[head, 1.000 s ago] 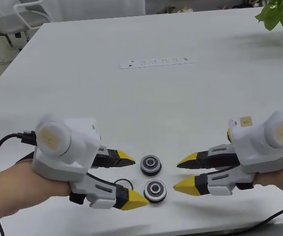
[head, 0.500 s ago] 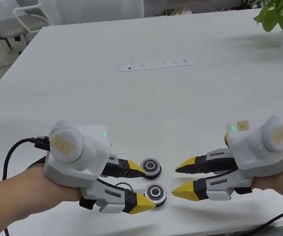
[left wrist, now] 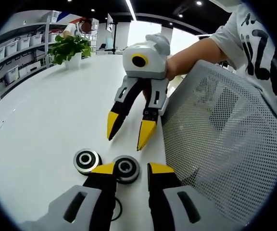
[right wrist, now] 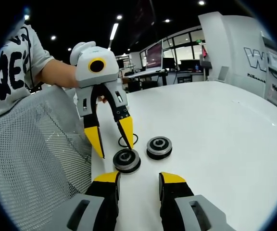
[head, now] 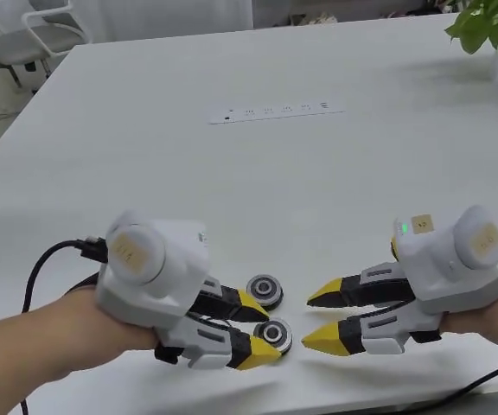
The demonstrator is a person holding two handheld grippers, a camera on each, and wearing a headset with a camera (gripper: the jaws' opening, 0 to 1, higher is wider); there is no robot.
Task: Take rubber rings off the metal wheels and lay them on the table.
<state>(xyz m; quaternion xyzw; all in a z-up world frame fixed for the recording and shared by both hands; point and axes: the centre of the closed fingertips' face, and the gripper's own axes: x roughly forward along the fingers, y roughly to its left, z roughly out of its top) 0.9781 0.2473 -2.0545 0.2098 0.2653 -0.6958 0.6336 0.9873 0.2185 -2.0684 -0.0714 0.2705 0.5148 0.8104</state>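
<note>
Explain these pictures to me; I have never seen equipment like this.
This is no robot: a person holds two grippers, each with two yellow-tipped fingers. The wide picture comes from a headset camera looking down at the white table. The round pictures come from cameras on the grippers, each looking along its own fingers. The left gripper and right gripper face each other, both open, holding nothing. Between them lie two metal wheels, a near wheel and a far wheel.
</note>
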